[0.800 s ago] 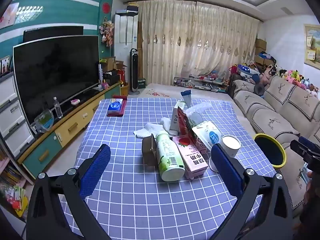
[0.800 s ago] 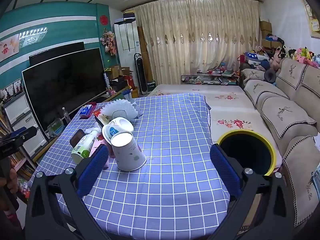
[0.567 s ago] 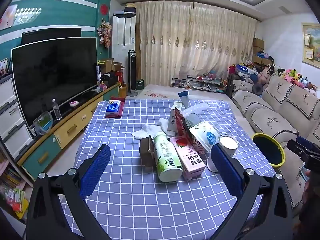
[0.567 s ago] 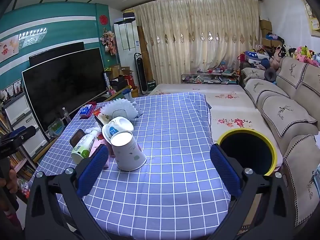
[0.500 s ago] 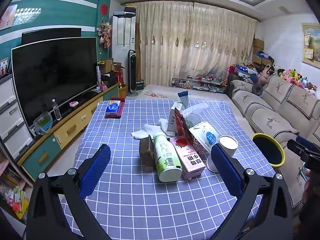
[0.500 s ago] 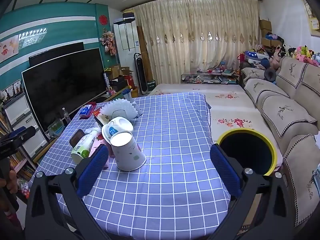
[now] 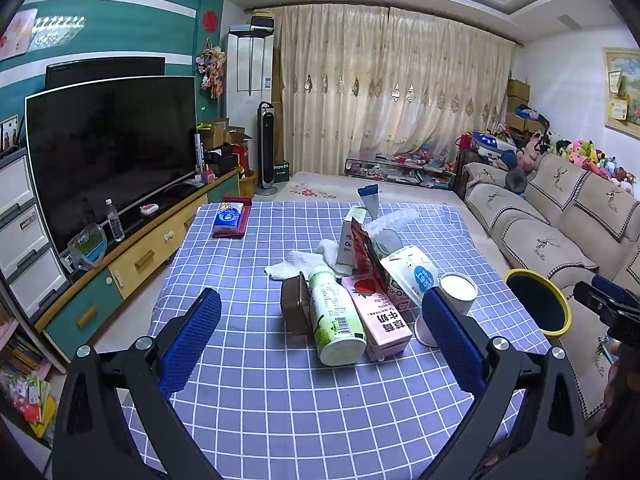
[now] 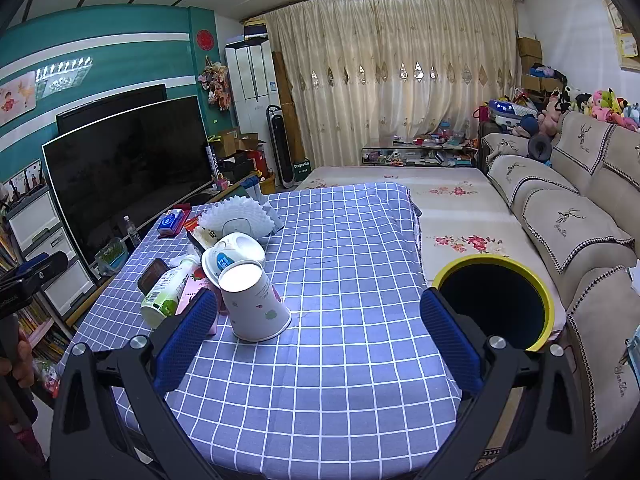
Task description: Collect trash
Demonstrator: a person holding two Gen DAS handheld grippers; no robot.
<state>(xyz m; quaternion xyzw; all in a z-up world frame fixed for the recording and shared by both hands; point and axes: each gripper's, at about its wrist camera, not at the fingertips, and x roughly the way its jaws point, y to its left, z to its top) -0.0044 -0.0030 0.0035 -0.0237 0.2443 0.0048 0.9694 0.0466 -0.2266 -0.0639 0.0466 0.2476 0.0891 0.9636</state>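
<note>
You have 1 paper cup (image 8: 256, 300), 1 green bottle (image 7: 334, 316), 1 pink carton (image 7: 380, 316), 1 brown tub (image 7: 295, 304), 1 white pouch (image 7: 412, 276), 1 yellow-rimmed bin (image 8: 496, 300), 1 tissue pack (image 7: 229, 218), 2 wide-spread grippers.

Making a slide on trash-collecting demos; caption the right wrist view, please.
Open right hand-held gripper hovers over checkered table, upturned paper cup ahead, yellow-rimmed bin beside.

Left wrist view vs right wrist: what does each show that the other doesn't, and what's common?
Left wrist only: the pink strawberry milk carton's printed top and the white cloth behind the pile.
Right wrist only: the full mouth of the yellow-rimmed bin beside the table and the white fluted paper.
Both: the checked tablecloth, the green-and-white bottle lying down, the upturned paper cup, the brown tray, and open, empty grippers, left and right.
</note>
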